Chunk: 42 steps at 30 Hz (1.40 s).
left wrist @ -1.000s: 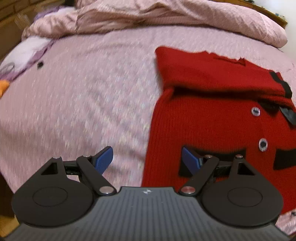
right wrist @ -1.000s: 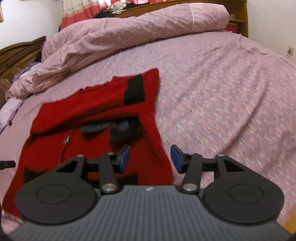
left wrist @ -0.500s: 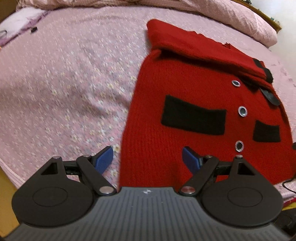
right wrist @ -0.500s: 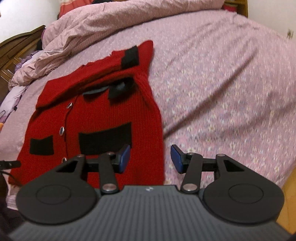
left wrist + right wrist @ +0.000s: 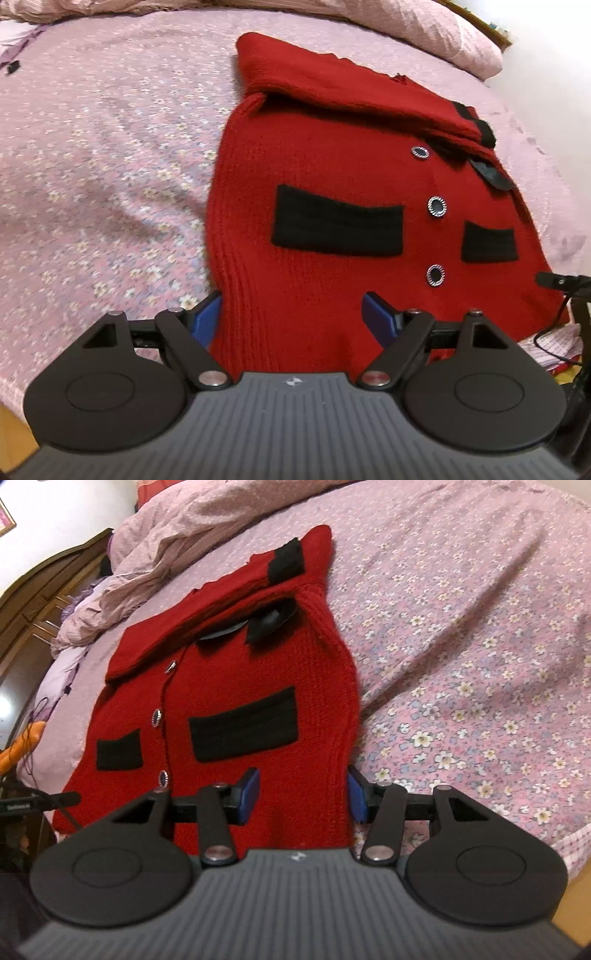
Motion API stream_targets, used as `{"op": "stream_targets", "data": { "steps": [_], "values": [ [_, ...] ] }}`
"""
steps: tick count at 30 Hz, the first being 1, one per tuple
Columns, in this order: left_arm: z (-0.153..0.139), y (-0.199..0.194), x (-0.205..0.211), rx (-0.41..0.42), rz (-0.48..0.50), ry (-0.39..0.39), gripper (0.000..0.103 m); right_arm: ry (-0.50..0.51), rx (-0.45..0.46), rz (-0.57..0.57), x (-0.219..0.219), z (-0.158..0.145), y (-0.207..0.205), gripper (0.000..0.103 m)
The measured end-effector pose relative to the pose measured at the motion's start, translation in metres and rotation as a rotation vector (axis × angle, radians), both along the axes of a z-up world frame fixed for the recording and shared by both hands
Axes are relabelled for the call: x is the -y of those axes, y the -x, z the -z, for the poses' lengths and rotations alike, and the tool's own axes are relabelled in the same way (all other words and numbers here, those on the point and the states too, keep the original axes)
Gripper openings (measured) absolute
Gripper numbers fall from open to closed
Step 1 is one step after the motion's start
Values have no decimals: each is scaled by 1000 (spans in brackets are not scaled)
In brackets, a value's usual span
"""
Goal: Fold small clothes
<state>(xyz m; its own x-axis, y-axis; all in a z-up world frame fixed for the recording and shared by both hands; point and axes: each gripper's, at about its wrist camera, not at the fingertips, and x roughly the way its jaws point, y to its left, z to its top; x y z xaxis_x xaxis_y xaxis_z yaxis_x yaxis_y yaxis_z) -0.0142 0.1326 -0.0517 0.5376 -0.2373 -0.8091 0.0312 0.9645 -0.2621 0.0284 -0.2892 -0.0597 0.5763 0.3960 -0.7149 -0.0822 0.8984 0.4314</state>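
A small red knit cardigan (image 5: 332, 173) with black pocket patches and silver buttons lies flat on the bed, its sleeves folded across the top. It also shows in the right wrist view (image 5: 240, 686). My left gripper (image 5: 291, 317) is open, its blue pads on either side of the cardigan's bottom left corner. My right gripper (image 5: 303, 794) is open, its pads straddling the bottom right corner of the hem. Neither gripper is closed on the cloth.
The bed has a pink flowered sheet (image 5: 92, 166) and a bunched pink duvet (image 5: 177, 542) at the far end. A wooden headboard (image 5: 48, 590) stands at the left. An orange object (image 5: 22, 746) and cables lie off the bed's left edge.
Both grippers have pulled back toward the near edge of the bed and lowered to the cardigan's hem, so the whole garment comes into view. The cardigan itself has not moved.
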Motion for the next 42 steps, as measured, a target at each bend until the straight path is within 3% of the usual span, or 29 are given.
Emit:
{"op": "stream_targets", "data": {
  "steps": [9,17,20,21,22,23,26,30,33,36,42],
  "values": [
    [10,-19,10,-23,44,20,82,-38,-18,-41,-8,11,-8,52],
    [19,-18,34,-28,99,-54,82,-17,5,-77,-12,14,-7,52],
    [22,-24,34,-29,56,-68,65,3,8,-93,-15,15,-8,51],
    [22,-25,34,-33,38,-81,52,5,8,-96,-16,15,-9,50],
    [22,-25,33,-37,20,-92,43,11,6,-99,-16,14,-9,41],
    [21,-26,31,-40,10,-96,41,22,-3,-96,-16,15,-10,28],
    [21,-24,28,-43,36,-92,39,12,-15,-84,-12,18,-9,16],
    [21,-24,29,-38,54,-101,39,-44,-15,-98,-7,18,-7,12],
    [15,-24,25,-24,41,-69,20,-182,-7,-83,3,15,-8,11],
    [3,-24,18,9,34,-8,13,-276,26,-75,10,7,-10,10],
    [-31,-28,9,105,-5,115,11,-379,101,-53,16,-12,-19,10]
  ]
}}
